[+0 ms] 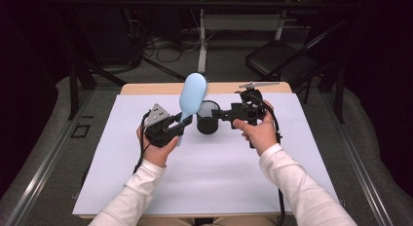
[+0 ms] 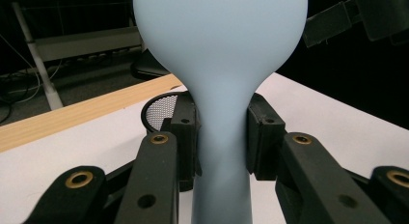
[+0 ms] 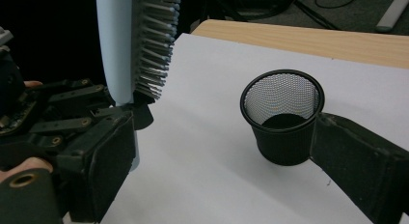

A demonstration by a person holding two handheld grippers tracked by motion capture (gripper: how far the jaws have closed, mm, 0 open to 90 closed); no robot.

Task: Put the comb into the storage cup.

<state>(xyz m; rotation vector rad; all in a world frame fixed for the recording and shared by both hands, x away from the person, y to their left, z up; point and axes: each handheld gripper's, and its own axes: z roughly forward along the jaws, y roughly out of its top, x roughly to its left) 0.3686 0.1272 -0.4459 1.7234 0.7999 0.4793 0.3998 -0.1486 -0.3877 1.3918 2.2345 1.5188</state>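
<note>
our left gripper (image 1: 179, 124) is clamped on the neck of a pale blue hairbrush (image 1: 192, 95), one pad pressing each side of the narrow handle, as the left gripper view shows close up (image 2: 223, 151). the brush (image 2: 221, 50) stands nearly upright above the gripper, tilted a little toward the far edge of the table, its smooth rounded back facing us and its bristles (image 3: 155, 45) pointing away toward the far edge. our left hand (image 1: 158, 147) wraps the gripper's body from below, and a grey three-cornered plate (image 1: 156, 114) sits on top of it. our right gripper (image 1: 219, 114) lies level and points left toward the brush; its jaws stand apart with nothing pressed between them. in the right gripper view its far jaw lies just beside the outer wall of a black mesh cup (image 3: 283, 115); we cannot tell whether it touches. our right hand (image 1: 258, 131) holds this gripper from underneath. the cup (image 1: 207, 118) stands upright and open-mouthed on the white mat (image 1: 204, 177), near the middle of the mat's far edge, between the two grippers and just beside the brush handle. the mat covers most of a light wooden table (image 1: 146, 88), whose bare wood shows as a strip along the far edge. both our forearms, in white sleeves (image 1: 297, 187), come in from the near edge. beyond the table are a dark floor with cables (image 1: 165, 48) and a black folding chair (image 1: 280, 58) off the far right corner.
</note>
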